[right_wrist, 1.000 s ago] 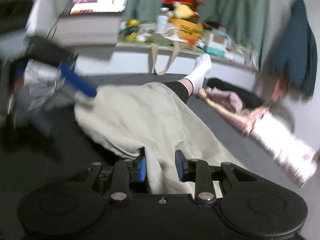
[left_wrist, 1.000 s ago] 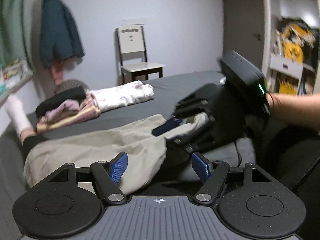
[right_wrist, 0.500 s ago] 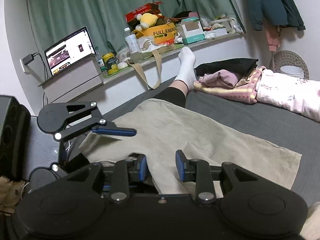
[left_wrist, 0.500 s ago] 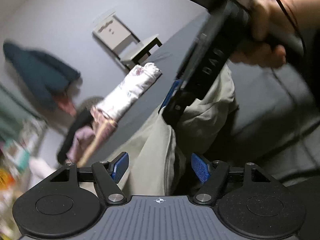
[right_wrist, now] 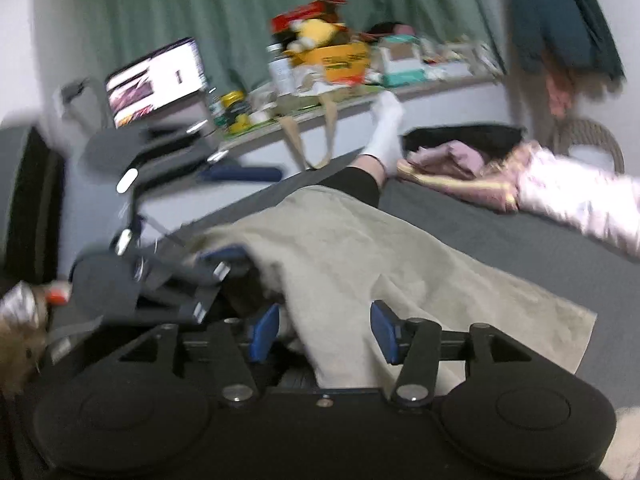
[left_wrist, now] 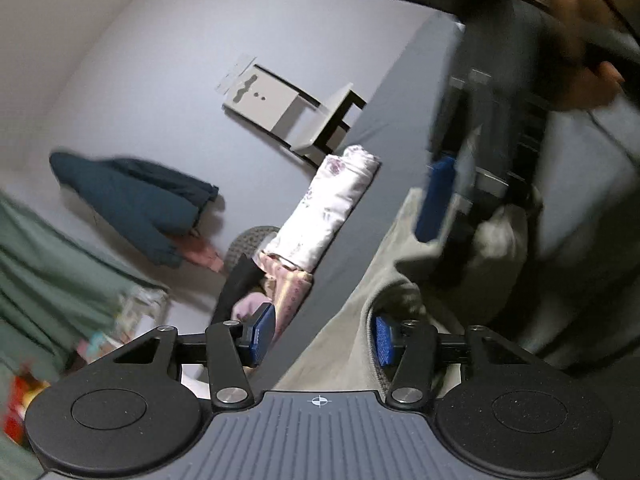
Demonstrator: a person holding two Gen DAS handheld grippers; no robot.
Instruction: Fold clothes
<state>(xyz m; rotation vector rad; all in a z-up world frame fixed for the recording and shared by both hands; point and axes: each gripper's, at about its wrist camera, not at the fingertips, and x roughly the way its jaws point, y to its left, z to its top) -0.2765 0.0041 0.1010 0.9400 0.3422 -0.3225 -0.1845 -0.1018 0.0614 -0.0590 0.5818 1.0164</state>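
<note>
Here the left gripper [left_wrist: 322, 338] has its blue-padded jaws spread apart, and a folded edge of the large beige cloth garment [left_wrist: 340, 336] lies between them without being pinched. The right gripper [right_wrist: 324, 332] is also released, with its jaws wide, and the same beige garment [right_wrist: 360, 256] passes loosely through the gap between them. The garment lies spread over the dark grey bed [right_wrist: 500, 232], and its far end covers a person's leg in a white sock [right_wrist: 386, 132]. Near the far edge of the bed lies a folded white floral cloth [left_wrist: 336, 204] beside a small pile of pink and black clothes [right_wrist: 460, 164]. Behind the bed a white wooden chair [left_wrist: 296, 116] stands against the wall.
</note>
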